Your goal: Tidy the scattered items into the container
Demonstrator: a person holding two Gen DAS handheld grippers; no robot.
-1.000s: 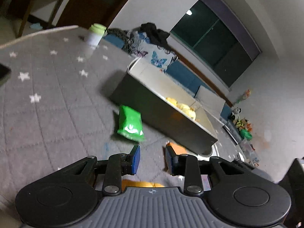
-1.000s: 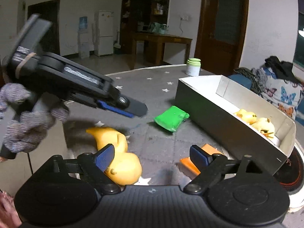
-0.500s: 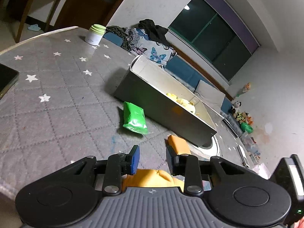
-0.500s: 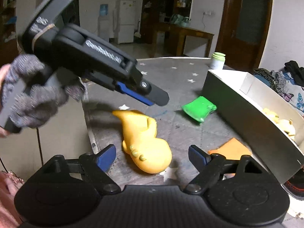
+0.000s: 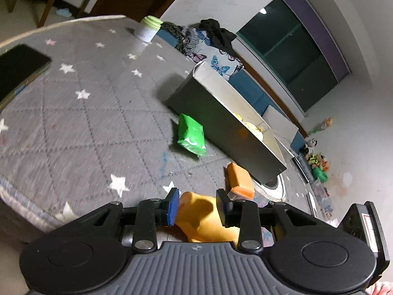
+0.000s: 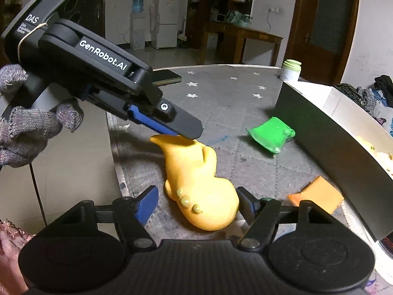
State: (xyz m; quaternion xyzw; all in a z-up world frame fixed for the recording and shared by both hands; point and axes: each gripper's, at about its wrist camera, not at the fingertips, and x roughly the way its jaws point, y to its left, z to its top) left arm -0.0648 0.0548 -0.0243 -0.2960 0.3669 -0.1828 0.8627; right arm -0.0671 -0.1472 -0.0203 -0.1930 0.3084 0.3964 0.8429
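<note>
A yellow rubber toy (image 6: 196, 184) lies on the grey star-patterned table near its front edge. My left gripper (image 5: 197, 209) is open, with the toy's narrow end (image 5: 196, 211) between its fingers; in the right wrist view it (image 6: 181, 130) sits over that end. My right gripper (image 6: 196, 204) is open, its fingers on either side of the toy's fat end. A green packet (image 5: 191, 135) (image 6: 270, 134) and an orange packet (image 5: 239, 179) (image 6: 316, 194) lie by the open box (image 5: 221, 115) (image 6: 331, 123), which holds yellow toys (image 5: 253, 126).
A white jar with a green lid (image 5: 148, 28) (image 6: 291, 70) stands at the table's far edge. A dark phone (image 5: 19, 68) lies at the table's left. A round white object (image 5: 276, 186) sits under the box's near end. The table edge (image 6: 115, 162) runs just left of the toy.
My left gripper has come down around the toy's narrow end. My right gripper has moved forward until its open fingers flank the toy's fat end.
</note>
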